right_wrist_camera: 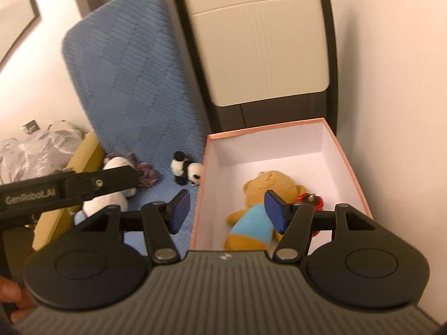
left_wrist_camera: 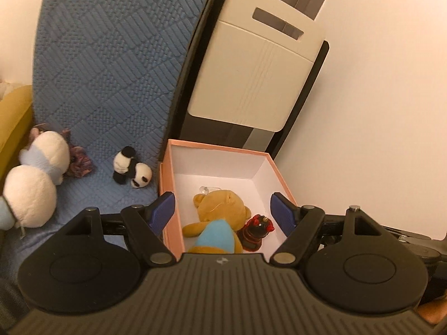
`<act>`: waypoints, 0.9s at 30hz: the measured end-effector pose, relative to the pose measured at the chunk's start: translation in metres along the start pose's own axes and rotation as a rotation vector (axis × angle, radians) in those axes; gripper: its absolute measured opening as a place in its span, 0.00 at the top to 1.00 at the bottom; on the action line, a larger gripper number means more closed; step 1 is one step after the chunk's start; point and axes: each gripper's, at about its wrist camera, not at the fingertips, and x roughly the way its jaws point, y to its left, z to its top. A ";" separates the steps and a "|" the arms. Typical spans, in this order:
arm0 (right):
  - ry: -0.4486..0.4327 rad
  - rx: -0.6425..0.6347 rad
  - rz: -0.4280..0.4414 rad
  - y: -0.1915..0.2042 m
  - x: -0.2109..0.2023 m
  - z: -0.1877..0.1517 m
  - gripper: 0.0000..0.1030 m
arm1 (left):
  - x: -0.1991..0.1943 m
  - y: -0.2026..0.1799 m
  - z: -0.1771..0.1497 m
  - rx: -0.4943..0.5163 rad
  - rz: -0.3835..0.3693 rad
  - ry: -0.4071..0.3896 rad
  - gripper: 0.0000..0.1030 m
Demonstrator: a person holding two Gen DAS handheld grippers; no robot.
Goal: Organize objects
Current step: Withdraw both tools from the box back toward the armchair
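A pink box [left_wrist_camera: 220, 149] [right_wrist_camera: 265, 131] with a white inside stands on the floor beside a blue quilted pad. In it lie a yellow bear plush in a blue shirt [left_wrist_camera: 215, 237] [right_wrist_camera: 262, 189] and a small red and black figure [left_wrist_camera: 255, 230] [right_wrist_camera: 313, 199]. A panda plush [left_wrist_camera: 131, 170] [right_wrist_camera: 185, 171] lies on the pad just left of the box. Further left is a big white plush [left_wrist_camera: 36, 173] [right_wrist_camera: 117, 164]. My left gripper [left_wrist_camera: 223, 209] hangs open above the box with nothing between its fingers. My right gripper [right_wrist_camera: 227, 209] is also open and empty, straddling the box's left wall.
The blue quilted pad [left_wrist_camera: 111, 55] [right_wrist_camera: 134, 69] leans up behind the toys. A beige appliance [left_wrist_camera: 251, 64] [right_wrist_camera: 259, 47] stands behind the box, with a white wall on the right. A purple knitted item [left_wrist_camera: 79, 162] lies by the white plush. A yellow cushion [left_wrist_camera: 14, 117] is at far left.
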 end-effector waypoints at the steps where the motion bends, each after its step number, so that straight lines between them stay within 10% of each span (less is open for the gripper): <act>1: -0.003 -0.004 0.003 0.005 -0.004 -0.003 0.40 | -0.008 0.003 -0.003 0.000 0.002 -0.004 0.23; 27: -0.032 -0.062 0.032 0.104 -0.058 -0.086 0.40 | -0.120 0.077 -0.071 0.009 0.080 -0.062 0.23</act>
